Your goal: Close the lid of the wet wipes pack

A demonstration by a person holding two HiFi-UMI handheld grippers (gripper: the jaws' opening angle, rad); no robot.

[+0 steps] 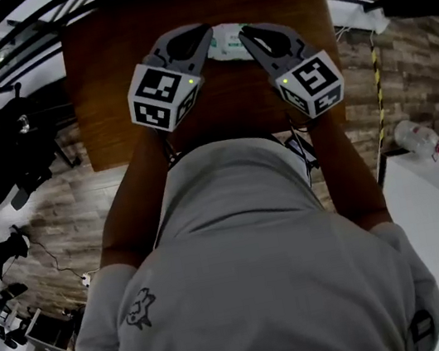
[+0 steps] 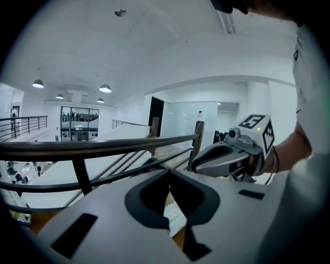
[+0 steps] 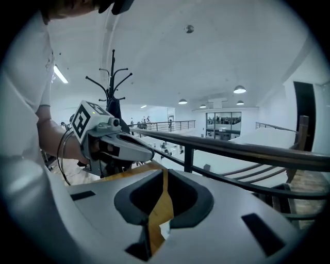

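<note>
Wooden bench (image 1: 103, 90) beside a railing (image 2: 103, 147), seen past the person's shirt (image 1: 245, 275). Left tongs (image 1: 208, 35) and right tongs (image 1: 245, 36) both closed on nothing, held above the bench. Wet wipes pack (image 1: 225, 46) lies on the bench just beyond and between the tips, long axis crosswise, equally near both; lid mostly hidden, state unclear.

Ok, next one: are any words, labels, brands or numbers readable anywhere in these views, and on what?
No text can be read in any view.
wet wipes pack: there is print on it, too small and blurred to read.
left marker cube and right marker cube: black-and-white square patterns only, no letters or numbers.
shirt logo: a small figure, no words legible.
</note>
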